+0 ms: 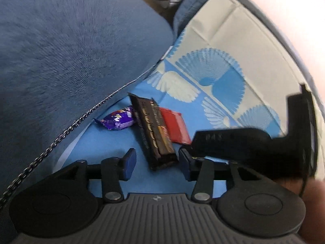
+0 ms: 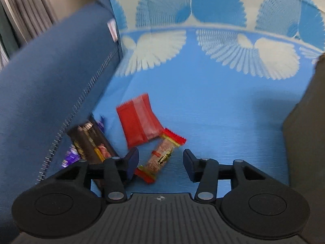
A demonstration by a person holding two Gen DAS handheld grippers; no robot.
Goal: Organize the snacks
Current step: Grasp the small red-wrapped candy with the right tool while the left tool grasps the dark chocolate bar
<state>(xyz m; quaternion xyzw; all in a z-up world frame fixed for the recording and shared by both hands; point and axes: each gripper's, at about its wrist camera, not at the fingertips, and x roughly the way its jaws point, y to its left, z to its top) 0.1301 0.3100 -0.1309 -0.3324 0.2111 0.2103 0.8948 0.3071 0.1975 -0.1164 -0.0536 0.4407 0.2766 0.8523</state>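
left tool: jaws spread apart, nothing between the pads; the near end of the dark bar sits in the gap, no contact visible.
right tool: jaws wide apart, gripping nothing; hovering over the tan bar; also seen in the left view as a black body just right of the dark bar.
dark bar: long dark-brown chocolate wrapper, lying on the bedsheet, one end pointing at the left tool; in the right view it lies left of the right tool, partly hidden behind the left finger.
red packet: flat red wrapper, touching the dark bar on its right side, part tucked under it; in the right view it is just beyond the tan bar.
tan bar: small bar with red crimped ends, tilted, between the right tool's fingers in view; touching or not, cannot tell.
purple candy: purple twist wrapper, just left of the dark bar, near the cushion edge.
blue cushion: big, zippered edge, left of the dark bar.
bedsheet: blue with white fan print, under all the snacks.
brown box: far right of the dark bar, only its edge visible.
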